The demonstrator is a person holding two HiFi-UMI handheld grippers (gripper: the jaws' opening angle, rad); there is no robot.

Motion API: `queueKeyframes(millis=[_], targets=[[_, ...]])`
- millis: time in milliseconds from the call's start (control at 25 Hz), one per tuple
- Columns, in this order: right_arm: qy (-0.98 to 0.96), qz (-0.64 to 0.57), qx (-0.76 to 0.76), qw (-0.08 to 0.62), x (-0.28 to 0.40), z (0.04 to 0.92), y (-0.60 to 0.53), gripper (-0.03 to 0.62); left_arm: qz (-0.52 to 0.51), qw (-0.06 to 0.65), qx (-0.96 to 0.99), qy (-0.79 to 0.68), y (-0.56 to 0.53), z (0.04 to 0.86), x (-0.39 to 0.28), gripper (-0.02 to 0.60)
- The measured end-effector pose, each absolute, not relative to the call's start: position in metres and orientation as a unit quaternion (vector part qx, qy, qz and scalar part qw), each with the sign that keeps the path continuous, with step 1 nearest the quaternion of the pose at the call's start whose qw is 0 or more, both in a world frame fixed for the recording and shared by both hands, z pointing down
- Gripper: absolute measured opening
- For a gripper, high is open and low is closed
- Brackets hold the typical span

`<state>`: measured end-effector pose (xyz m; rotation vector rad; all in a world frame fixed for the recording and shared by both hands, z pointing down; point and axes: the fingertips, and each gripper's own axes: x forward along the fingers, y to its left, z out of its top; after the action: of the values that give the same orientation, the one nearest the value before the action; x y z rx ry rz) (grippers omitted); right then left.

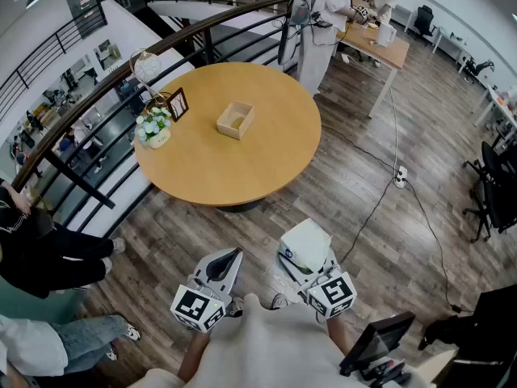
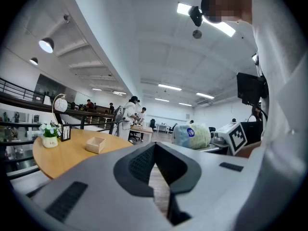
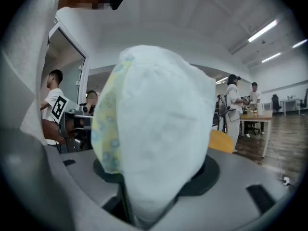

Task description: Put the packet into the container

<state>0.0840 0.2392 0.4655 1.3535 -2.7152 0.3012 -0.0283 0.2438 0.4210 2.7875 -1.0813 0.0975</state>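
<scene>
The container point(image 1: 235, 120) is a small open wooden box on the round wooden table point(image 1: 266, 160), well ahead of both grippers. It also shows in the left gripper view as the container point(image 2: 95, 144). My right gripper point(image 1: 303, 255) is shut on the packet point(image 1: 305, 239), a puffy white bag held over the floor short of the table. In the right gripper view the packet point(image 3: 154, 129) fills the middle and hides the jaw tips of the right gripper point(image 3: 154, 182). My left gripper point(image 1: 233, 257) is beside it, shut and holding nothing, and its own view shows the left gripper point(image 2: 155, 150) and the packet point(image 2: 191, 135).
A flower pot point(image 1: 153, 128) and a small picture frame point(image 1: 177, 103) stand on the table's left side. A black railing point(image 1: 89, 95) curves behind the table. People stand at a desk point(image 1: 380, 47) beyond. A cable and power strip point(image 1: 399, 176) lie on the floor at right.
</scene>
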Motion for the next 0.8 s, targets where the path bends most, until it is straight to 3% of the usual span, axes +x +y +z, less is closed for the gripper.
queueKeyframes(millis=[800], targets=[[-0.900,0.103,0.422,0.029,0.077,0.456,0.243,0.276,0.041,0.074,0.928,-0.362,0.250,0.420,-0.028,0.005]])
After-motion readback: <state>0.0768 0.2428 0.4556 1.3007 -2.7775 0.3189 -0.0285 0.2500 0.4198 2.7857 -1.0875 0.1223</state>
